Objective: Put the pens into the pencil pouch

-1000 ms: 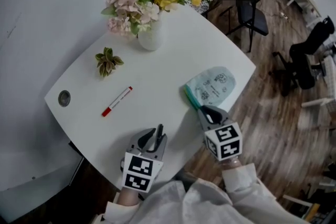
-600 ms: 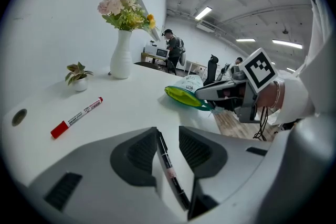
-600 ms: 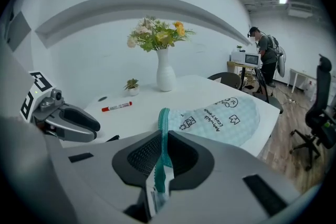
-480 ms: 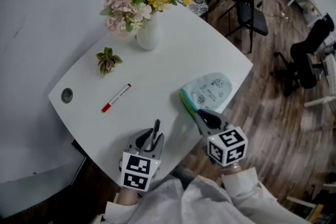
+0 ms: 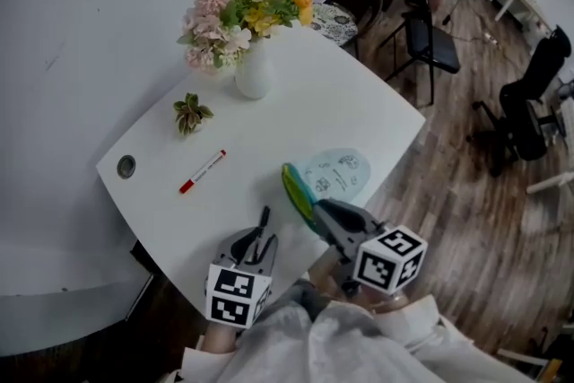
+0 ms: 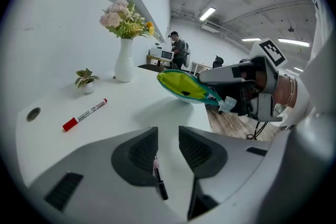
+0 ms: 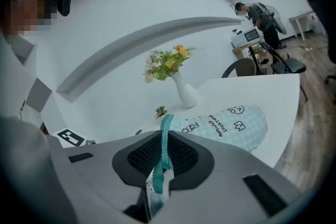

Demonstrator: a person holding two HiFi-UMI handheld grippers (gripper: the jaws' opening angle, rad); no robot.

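Note:
My right gripper [image 5: 321, 209] [image 7: 164, 149] is shut on the teal zipper end of the pale blue pencil pouch [image 5: 339, 173] [image 7: 226, 123]. That end is raised off the white table [image 5: 332, 103], and its yellow-green inside [image 6: 184, 86] faces the left gripper. The far end of the pouch still rests on the table. My left gripper [image 5: 257, 239] [image 6: 168, 136] hovers at the table's near edge with a thin black pen [image 5: 263, 220] [image 6: 159, 181] between its jaws, lying against the left pad and poking past the fingertips. A red-capped marker [image 5: 202, 172] [image 6: 84, 114] lies on the table further left.
A white vase of flowers [image 5: 253, 72] stands at the table's back, with a small potted plant [image 5: 190, 112] and a cable hole [image 5: 126, 166] to its left. Chairs [image 5: 430, 40] stand on the wood floor beyond the right edge. A person [image 6: 178, 52] stands far off.
The right gripper rose and rolled, lifting the pouch's zipper end off the table and drawing it leftward toward the left gripper. The left gripper and its pen shifted only slightly.

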